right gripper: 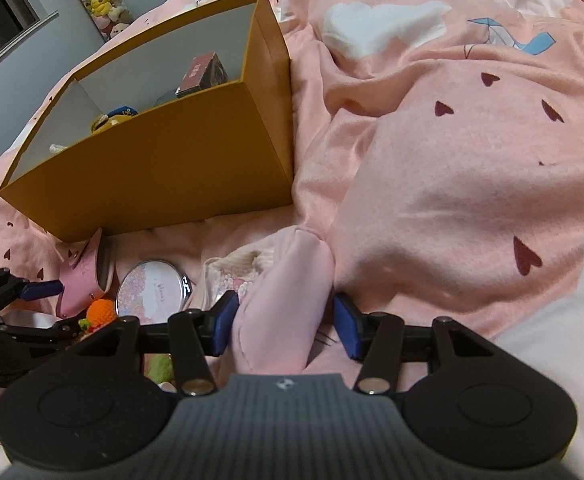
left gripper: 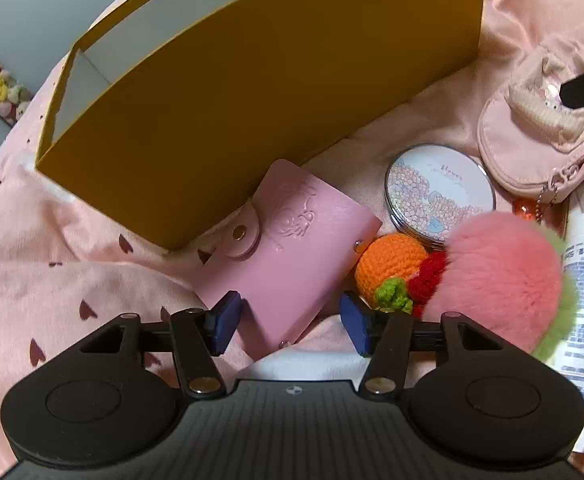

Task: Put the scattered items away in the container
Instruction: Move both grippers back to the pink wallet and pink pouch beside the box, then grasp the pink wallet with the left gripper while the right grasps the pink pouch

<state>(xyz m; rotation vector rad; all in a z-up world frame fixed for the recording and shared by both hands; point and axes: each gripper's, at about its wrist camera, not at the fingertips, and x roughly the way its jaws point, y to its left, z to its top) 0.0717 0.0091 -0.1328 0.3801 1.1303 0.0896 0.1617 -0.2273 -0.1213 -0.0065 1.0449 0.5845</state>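
Your box [left gripper: 227,120] looks like matt yellow cardboard. The wallet [left gripper: 287,256] is smooth pink leather-like stuff with a metal snap. The mirror [left gripper: 440,192] has a glossy lid and metal rim. The pompom [left gripper: 500,276] is fluffy fur, the orange [left gripper: 388,260] crocheted yarn, the pouch [right gripper: 283,300] soft cloth.

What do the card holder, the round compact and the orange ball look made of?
Pink card holder: looks like smooth faux leather or soft plastic, with an embossed figure and metal snaps. Round compact mirror: shiny metal rim around a glossy printed lid, probably hard. Orange ball: crocheted yarn, visibly stitched, with a green yarn tuft.
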